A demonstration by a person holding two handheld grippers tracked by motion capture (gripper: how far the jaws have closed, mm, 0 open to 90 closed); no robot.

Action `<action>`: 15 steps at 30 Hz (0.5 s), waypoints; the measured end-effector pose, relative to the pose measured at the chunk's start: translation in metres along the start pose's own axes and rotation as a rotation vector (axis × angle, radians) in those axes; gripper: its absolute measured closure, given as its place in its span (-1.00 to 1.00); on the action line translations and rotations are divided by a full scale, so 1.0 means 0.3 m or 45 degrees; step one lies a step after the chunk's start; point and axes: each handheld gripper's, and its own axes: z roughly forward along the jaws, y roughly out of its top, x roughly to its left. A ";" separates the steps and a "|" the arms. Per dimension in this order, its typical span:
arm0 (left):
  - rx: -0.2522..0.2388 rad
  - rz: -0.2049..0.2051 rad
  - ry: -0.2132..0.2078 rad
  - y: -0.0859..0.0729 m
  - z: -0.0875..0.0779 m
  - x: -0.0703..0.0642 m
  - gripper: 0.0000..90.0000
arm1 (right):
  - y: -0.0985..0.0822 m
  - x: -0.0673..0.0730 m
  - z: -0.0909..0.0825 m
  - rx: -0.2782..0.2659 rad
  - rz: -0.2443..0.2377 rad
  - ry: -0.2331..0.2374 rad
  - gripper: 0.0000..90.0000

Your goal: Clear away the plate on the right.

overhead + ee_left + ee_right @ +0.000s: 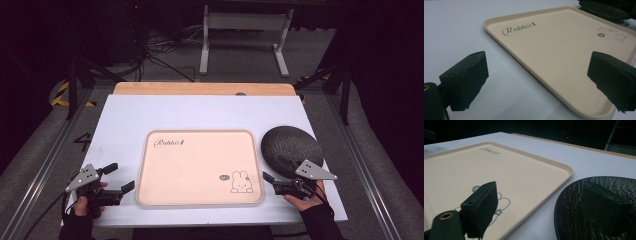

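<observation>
In the high view, the cream tray [200,167] is seen empty at the middle of the white table [125,120], its long axis running left to right; the dark plate [291,149] lies just beside its right edge, not yet lifted (so the work is judged barely begun). The left gripper [122,177] is held released near the tray's left edge.

In the left gripper view, nothing is gripped between the spread jaws.

In the right gripper view, the right gripper [549,205] is held released, one jaw over the tray, the other over the plate.
</observation>
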 end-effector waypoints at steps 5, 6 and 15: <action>0.000 -0.004 -0.002 0.000 0.001 0.001 -0.91 | -0.001 -0.002 -0.002 -0.009 0.002 0.002 -0.66; 0.000 -0.004 -0.002 0.000 0.001 0.001 -0.91 | -0.001 -0.004 -0.001 -0.006 0.004 0.006 -0.66; 0.000 -0.001 -0.002 0.000 0.001 0.000 -0.91 | -0.001 -0.004 -0.001 -0.003 0.011 0.007 -0.69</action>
